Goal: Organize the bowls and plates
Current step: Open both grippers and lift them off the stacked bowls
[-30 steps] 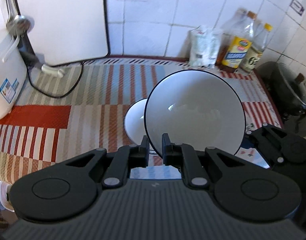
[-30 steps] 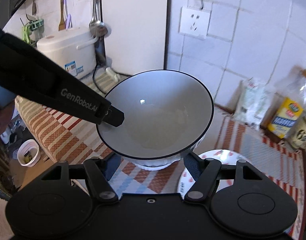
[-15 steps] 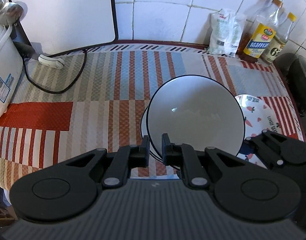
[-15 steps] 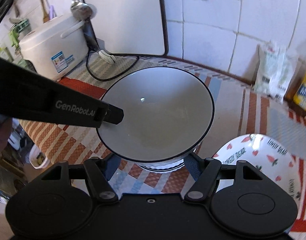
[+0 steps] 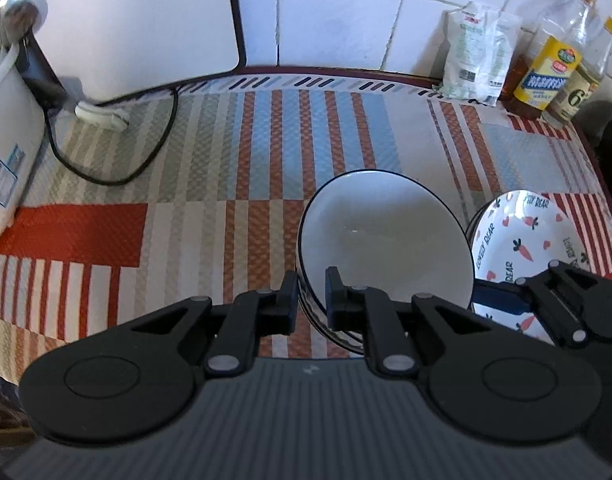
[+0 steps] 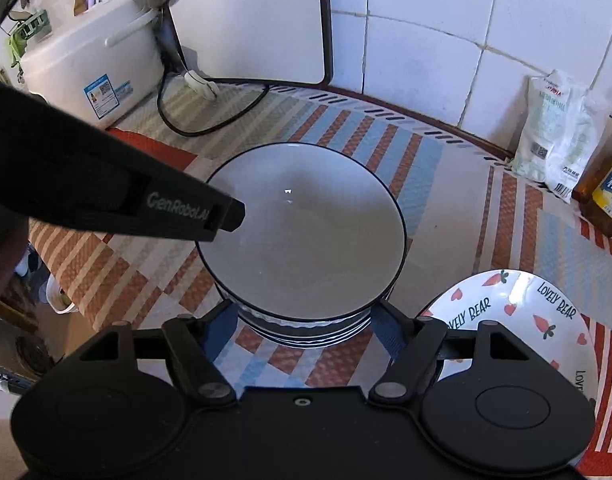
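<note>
- We are clamping our left gripper (image 5: 310, 295) on the near rim of the white bowl (image 5: 385, 236), one pad inside the black-edged lip and one outside, jaws nearly together.
- We are spreading our right gripper (image 6: 304, 320): its jaws are opening, and its blue-padded fingers (image 6: 220, 330) are standing on either side of the bowl stack's (image 6: 306, 330) base; whether the pads are pressing on it we cannot tell.
- The white bowl is sitting nested on top of that stack of ribbed, dark-banded bowls, level and mouth up, on the striped cloth (image 5: 266, 140) that is covering the counter.
- In the right wrist view our left gripper's long black finger is reaching in from the left over the bowl's rim.
- Just to the right of the stack, the carrot-printed plate (image 5: 521, 248) is lying on the cloth, partly under our right gripper in the left wrist view.
- Farther out, a white rice cooker (image 6: 90, 64) is standing at the left edge, with a black cord (image 5: 106, 168) looping over the cloth beside it.
- A white board (image 5: 118, 20) is leaning against the tiled wall behind.
- A white packet (image 5: 475, 52) and oil bottles (image 5: 553, 56) are standing in the far right corner.
</note>
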A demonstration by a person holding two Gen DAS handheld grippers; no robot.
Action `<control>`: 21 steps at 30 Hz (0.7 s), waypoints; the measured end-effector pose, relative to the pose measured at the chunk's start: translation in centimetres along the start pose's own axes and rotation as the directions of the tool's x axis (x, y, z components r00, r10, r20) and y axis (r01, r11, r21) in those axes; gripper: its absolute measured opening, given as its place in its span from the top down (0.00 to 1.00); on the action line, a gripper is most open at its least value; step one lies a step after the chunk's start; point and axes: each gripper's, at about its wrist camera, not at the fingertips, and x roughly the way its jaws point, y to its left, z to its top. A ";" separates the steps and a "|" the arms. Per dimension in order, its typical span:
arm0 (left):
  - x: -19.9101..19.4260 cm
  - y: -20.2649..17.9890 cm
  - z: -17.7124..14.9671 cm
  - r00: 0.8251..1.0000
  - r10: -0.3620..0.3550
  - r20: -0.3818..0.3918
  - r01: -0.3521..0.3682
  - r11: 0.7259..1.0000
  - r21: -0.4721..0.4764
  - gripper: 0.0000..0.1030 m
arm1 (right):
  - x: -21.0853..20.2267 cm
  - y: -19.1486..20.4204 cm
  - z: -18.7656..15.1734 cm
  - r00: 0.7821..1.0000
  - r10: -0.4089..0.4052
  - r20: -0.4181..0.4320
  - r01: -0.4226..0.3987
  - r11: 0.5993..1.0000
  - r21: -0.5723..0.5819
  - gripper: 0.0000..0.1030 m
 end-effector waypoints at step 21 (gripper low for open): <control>-2.1 0.9 -1.0 0.998 -0.062 0.008 0.062 0.996 -0.070 0.77 | -2.8 -0.9 -1.6 0.998 0.003 0.070 -0.007 0.998 0.068 0.22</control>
